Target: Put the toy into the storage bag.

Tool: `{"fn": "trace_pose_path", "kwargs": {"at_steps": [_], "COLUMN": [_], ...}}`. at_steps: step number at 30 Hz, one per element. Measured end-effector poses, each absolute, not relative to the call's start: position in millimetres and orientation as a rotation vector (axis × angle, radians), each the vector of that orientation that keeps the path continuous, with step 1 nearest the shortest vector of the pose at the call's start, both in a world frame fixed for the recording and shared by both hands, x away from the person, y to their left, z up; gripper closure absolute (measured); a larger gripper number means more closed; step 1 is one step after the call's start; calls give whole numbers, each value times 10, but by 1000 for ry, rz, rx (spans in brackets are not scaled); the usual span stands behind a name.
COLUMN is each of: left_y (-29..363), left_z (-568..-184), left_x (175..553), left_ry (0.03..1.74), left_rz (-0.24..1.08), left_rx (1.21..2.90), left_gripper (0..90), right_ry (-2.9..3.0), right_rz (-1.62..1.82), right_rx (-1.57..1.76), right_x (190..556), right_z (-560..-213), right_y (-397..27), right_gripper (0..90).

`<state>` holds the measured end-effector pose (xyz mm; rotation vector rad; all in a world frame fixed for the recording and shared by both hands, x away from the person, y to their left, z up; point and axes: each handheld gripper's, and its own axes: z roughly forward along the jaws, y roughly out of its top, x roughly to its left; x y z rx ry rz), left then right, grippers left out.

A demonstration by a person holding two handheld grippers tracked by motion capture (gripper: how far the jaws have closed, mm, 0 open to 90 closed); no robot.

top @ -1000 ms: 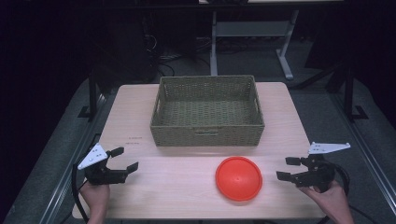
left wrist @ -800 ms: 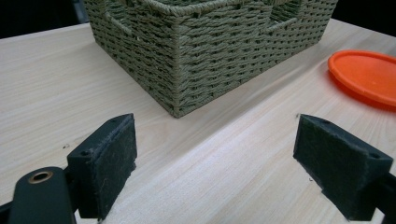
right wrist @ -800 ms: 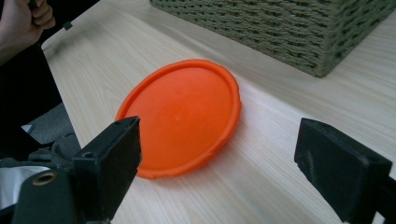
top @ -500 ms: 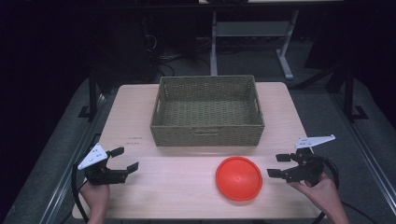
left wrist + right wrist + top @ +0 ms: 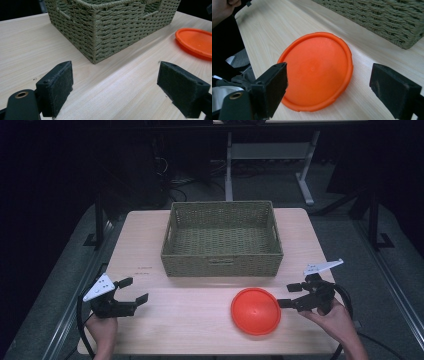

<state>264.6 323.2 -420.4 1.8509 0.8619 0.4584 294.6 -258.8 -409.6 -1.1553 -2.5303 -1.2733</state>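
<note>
**Right gripper lined up on the orange disc, nothing gripped**

Orange disc (image 5: 255, 311): lies flat on the table (image 5: 190, 320), dome side up, raised rim all round. It sits toward the near edge, right of centre, a little in front of the wicker basket (image 5: 222, 261) and apart from it. Nothing touches it. The right gripper view shows its rim resting on the wood, so any grip will probably have to come from the edge rather than from above.

Right gripper (image 5: 292, 295): just beside the disc's right edge, held low over the table and pointed at the disc. Jaws spread wide, nothing between them. In the right gripper view the disc (image 5: 317, 70) fills the space ahead of the jaws, the left pad (image 5: 274, 85) overlapping its near rim in the frame; I cannot tell whether it touches. Judgement: this is an approach pose, opened ready to take the rim.

Left gripper (image 5: 134, 290): well apart from the disc, at the table's near left, low over the wood. Jaws spread, empty. Its own view looks across bare table at the basket's corner (image 5: 93, 37), with the disc (image 5: 196, 41) far off. It looks parked, keeping clear of the other hand's reach.

Basket: open top, empty as far as the high view shows. Likely the disc's destination, given its place directly behind.
</note>
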Motion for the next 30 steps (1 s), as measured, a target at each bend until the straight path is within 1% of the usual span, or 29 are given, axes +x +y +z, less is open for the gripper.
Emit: {"fn": "trace_pose_path", "kwargs": {"at_steps": [6, 9, 12, 19, 24, 25, 27, 30], "left_y": [3232, 3231, 3229, 3227, 3230, 3231, 3229, 3231], "left_z": [-4204, -4202, -4202, -4203, -4207, -4209, -4209, -4207], "left_x": [2648, 2649, 2646, 2647, 2653, 2653, 2653, 2652], "left_ry": [857, 857, 861, 858, 861, 860, 860, 861], "left_rz": [462, 464, 462, 464, 465, 463, 462, 461], "left_rx": [1857, 1857, 1853, 1859, 1863, 1861, 1862, 1861], "left_gripper": [127, 126, 126, 126, 126, 127, 126, 126], "right_ry": [-2533, -2517, -2503, -2539, -2548, -2544, -2554, -2555], "right_rz": [-1208, -1163, -1121, -1070, -1041, -1024, -1035, -1004], "right_rx": [-1157, -1167, -1179, -1164, -1155, -1158, -1142, -1141], "right_x": [3043, 3110, 3175, 3203, 3209, 3209, 3222, 3230], "right_z": [-4155, -4228, -4323, -4383, -4418, -4428, -4442, -4459], "right_y": [-2515, -2504, -2485, -2415, -2392, -2373, -2367, -2342], "right_gripper": [145, 166, 206, 233, 275, 304, 310, 345]}}
